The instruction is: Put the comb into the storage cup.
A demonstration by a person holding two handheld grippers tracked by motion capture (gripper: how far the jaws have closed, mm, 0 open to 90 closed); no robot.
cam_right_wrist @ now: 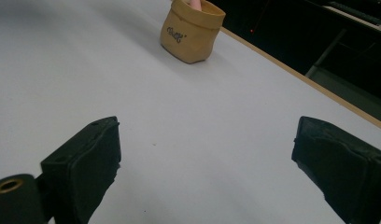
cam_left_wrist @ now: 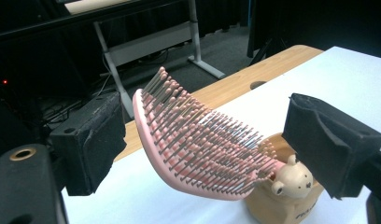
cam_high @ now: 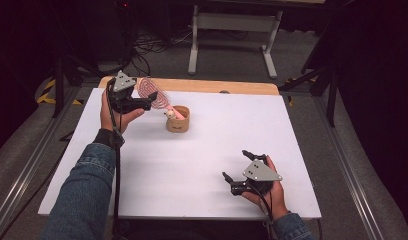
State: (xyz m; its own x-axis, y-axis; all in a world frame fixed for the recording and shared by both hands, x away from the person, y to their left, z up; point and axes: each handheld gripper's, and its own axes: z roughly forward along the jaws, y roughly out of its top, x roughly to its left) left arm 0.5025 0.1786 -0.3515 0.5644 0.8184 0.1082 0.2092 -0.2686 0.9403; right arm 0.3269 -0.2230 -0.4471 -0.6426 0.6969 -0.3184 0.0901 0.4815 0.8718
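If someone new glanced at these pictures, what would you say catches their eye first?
Most striking is the pink hairbrush, its handle end standing in a small tan pouch at the far left of the white table. The left gripper is open beside the brush, its jaws on either side of the brush head. The right gripper rests open near the front right.

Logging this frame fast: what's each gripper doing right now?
Left gripper: open, jaws apart on either side of the pink hairbrush, not touching it.
Right gripper: open, holding nothing.
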